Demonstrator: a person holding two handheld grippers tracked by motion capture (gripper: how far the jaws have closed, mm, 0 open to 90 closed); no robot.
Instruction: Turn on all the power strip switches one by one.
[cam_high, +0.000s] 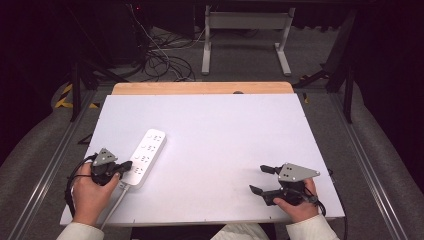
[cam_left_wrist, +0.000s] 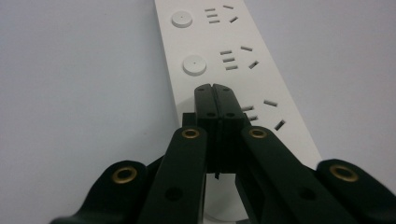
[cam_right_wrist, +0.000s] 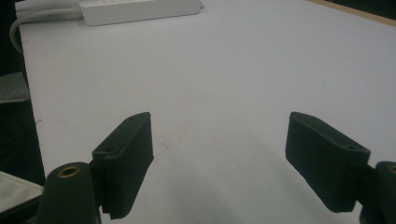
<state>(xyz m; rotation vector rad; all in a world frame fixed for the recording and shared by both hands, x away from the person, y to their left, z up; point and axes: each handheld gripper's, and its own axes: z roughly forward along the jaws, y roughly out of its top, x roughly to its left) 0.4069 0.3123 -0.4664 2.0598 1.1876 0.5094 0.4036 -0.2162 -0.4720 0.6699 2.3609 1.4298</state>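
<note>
A white power strip (cam_high: 146, 156) lies on the white table (cam_high: 225, 130) at the front left, its cable (cam_high: 114, 206) running off the near edge. My left gripper (cam_high: 126, 167) is shut, its tips over the strip's near end. In the left gripper view the closed jaws of the left gripper (cam_left_wrist: 215, 89) rest above the power strip (cam_left_wrist: 233, 65), just below a round button (cam_left_wrist: 194, 64). My right gripper (cam_high: 260, 179) stands open at the front right, pointing left, nothing between its jaws. In the right gripper view the right gripper (cam_right_wrist: 219, 140) frames bare table, with the power strip (cam_right_wrist: 140, 10) far off.
A wooden board edge (cam_high: 202, 88) shows beyond the table's far side. On the floor behind are tangled cables (cam_high: 165, 60) and a white desk frame (cam_high: 245, 35). Metal rails (cam_high: 52, 160) run along both sides of the table.
</note>
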